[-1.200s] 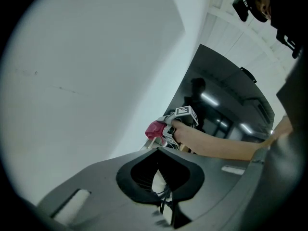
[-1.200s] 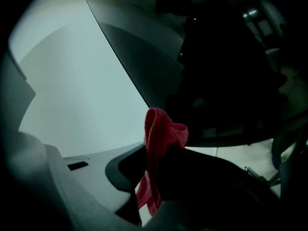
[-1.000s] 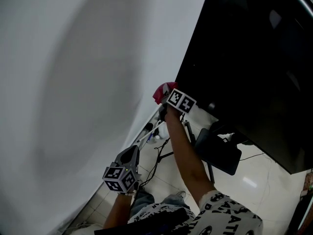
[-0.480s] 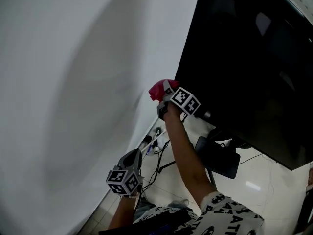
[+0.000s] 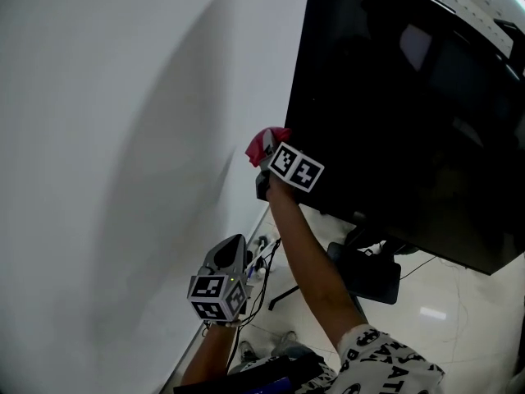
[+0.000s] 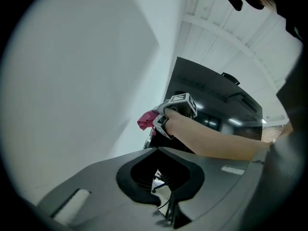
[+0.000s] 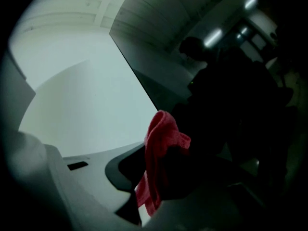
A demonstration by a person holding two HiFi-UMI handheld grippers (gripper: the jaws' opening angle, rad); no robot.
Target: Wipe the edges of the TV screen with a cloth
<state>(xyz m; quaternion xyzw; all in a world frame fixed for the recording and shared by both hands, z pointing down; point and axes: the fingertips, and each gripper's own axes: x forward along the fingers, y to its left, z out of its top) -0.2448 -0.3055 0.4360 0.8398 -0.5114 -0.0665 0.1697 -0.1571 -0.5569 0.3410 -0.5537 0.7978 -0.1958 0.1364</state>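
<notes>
Right gripper (image 5: 271, 156) has its jaws clamped on the red cloth (image 5: 262, 143), right at the TV (image 5: 410, 121)'s left edge. Left gripper (image 5: 232, 254) hangs below the TV, jaws closed, holding nothing.

A plain white wall (image 5: 123, 138) filled the left side, and at its foot black cables (image 5: 264, 279) trailed over a glossy pale tiled floor (image 5: 431, 306), near a dark flat box (image 5: 373, 276), while a white panelled ceiling (image 6: 226, 37) showed overhead.
</notes>
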